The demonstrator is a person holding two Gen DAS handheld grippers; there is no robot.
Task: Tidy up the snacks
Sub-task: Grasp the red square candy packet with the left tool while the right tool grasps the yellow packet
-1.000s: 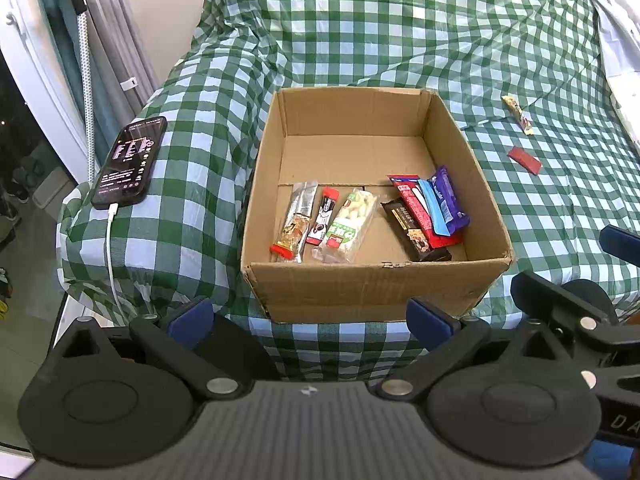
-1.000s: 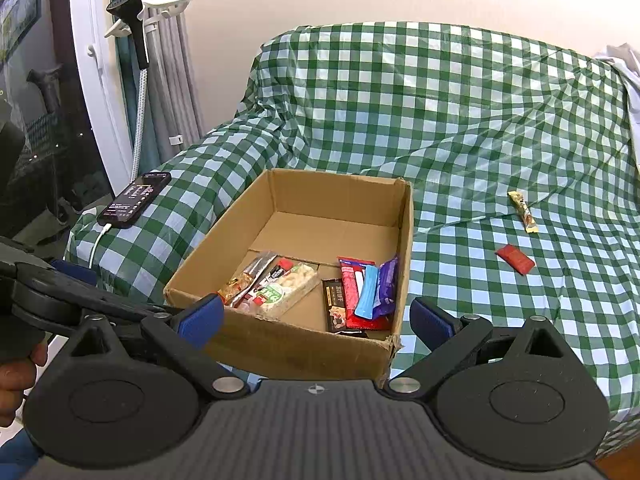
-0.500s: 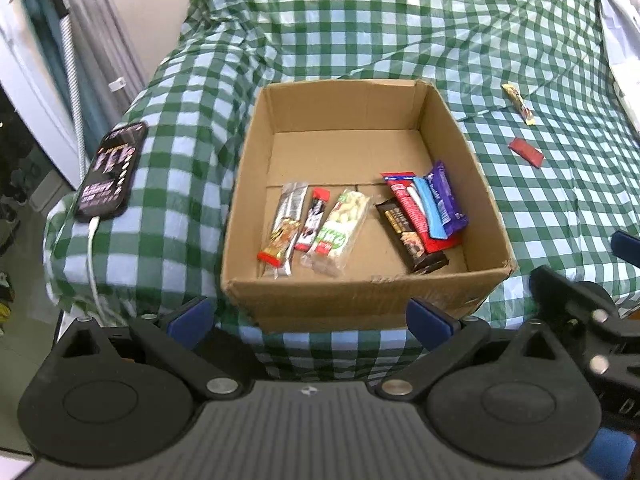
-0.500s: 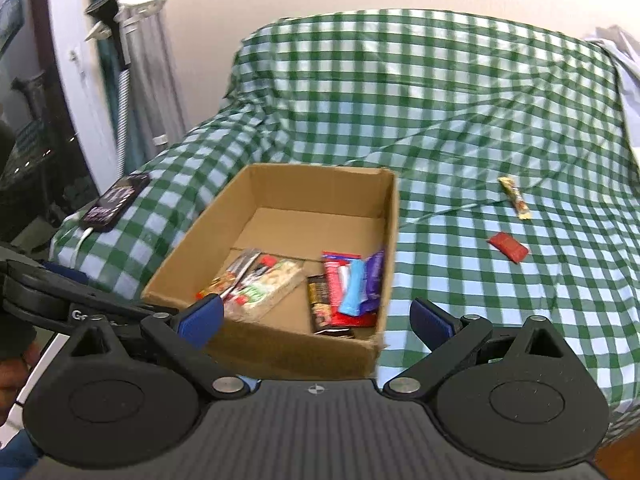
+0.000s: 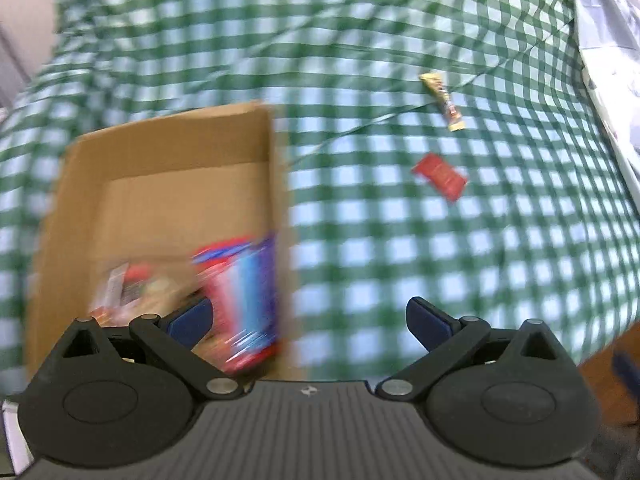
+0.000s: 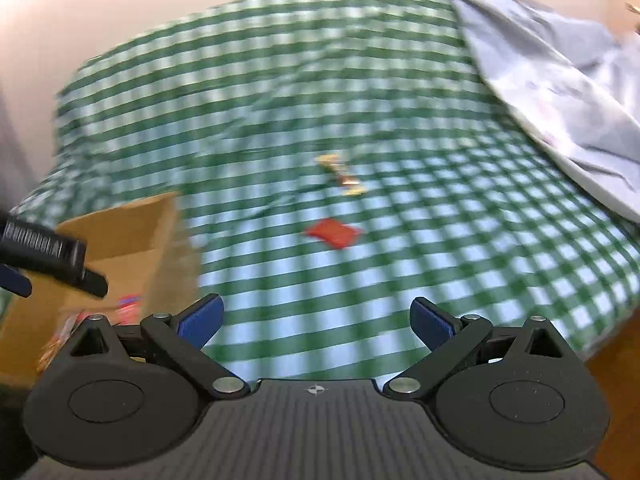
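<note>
Both views heavily motion-blurred, so detail is limited.

Landmark = cardboard box [image 5: 168, 208] on the green-check cloth [image 5: 400, 260]. Box holds a bunch of wrappers already, red/blue packs [image 5: 244, 300] against its right wall. Two snacks not yet boxed: red packet [image 5: 439, 176] right of box, well apart from it; gold bar [image 5: 442, 100] beyond the red one, further from box. Both lie flat on the cloth, not touching each other. Grey-white fabric [image 6: 560, 92] past them, far side from box.

Left gripper [image 5: 308, 320]: jaws apart, nothing between. Right gripper [image 6: 316, 320]: jaws apart, empty.

Handling, my guess: red packet is light, thin foil/plastic, prob slippery and crushable. Lies flat on soft cloth, so the jaws will likely dig into fabric; pinch across the short width nr the middle, light squeeze. Gold bar is stiffer and longer; grab mid-length across the narrow side.

Vs 0.5 s ago: both cams have swung right. Box was centred, now sits left in the left wrist view and at the far left edge in the right wrist view. Loose snacks now nr centre frame for the right gripper. Phone gone from view. Jaws unchanged, as wide as before.
</note>
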